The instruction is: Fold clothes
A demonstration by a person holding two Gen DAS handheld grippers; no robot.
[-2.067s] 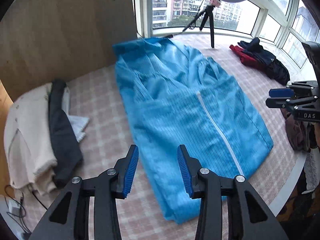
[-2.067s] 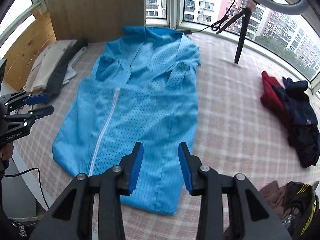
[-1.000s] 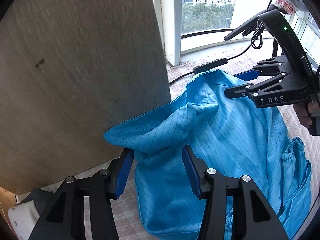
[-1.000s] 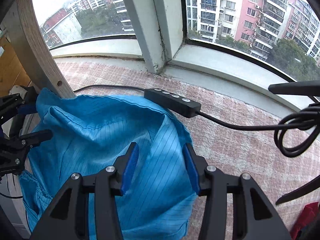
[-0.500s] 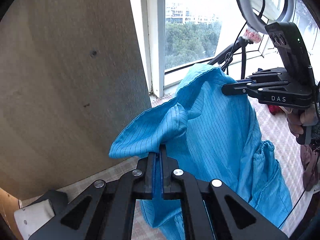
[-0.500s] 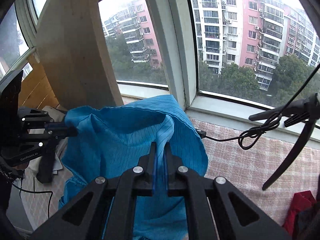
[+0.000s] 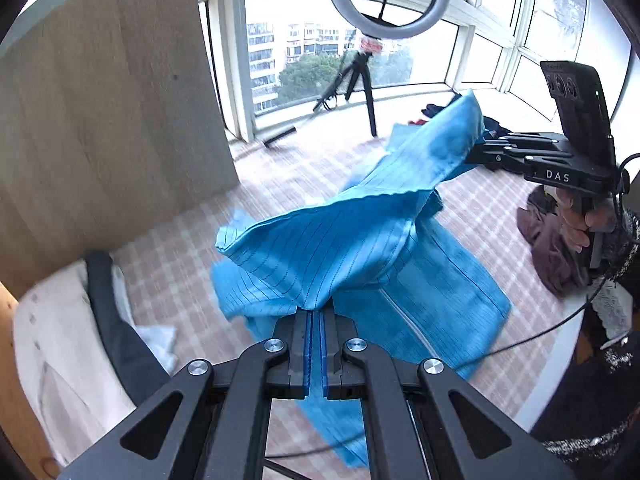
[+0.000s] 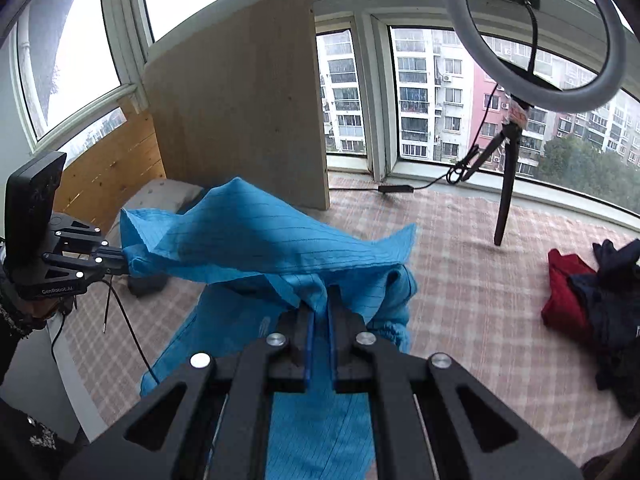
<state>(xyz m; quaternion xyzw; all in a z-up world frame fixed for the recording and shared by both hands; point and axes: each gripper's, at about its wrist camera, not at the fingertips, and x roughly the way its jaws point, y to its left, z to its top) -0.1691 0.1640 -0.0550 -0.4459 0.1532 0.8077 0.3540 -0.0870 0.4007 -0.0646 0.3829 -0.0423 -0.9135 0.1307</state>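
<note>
A blue striped garment (image 7: 340,248) with a white zip lies on the pink checked cover (image 7: 180,248). Its upper part is lifted off the cover and stretched between both grippers above the lower part. My left gripper (image 7: 316,314) is shut on one corner of the raised edge. My right gripper (image 8: 320,314) is shut on the other corner of the garment (image 8: 256,240). In the left wrist view the right gripper (image 7: 474,154) holds the cloth at the upper right, a hand on its handle. In the right wrist view the left gripper (image 8: 124,264) pinches it at the left.
Folded cream and dark clothes (image 7: 60,340) lie at the left edge. A ring light on a tripod (image 8: 508,184) stands near the windows. Red and navy clothes (image 8: 580,300) lie at the right and a brown garment (image 7: 552,248) near the front edge. A wooden board (image 8: 240,120) stands behind.
Both grippers shut on the garment's far edge by the window. They then rose and carried it back from the window, over the lower part.
</note>
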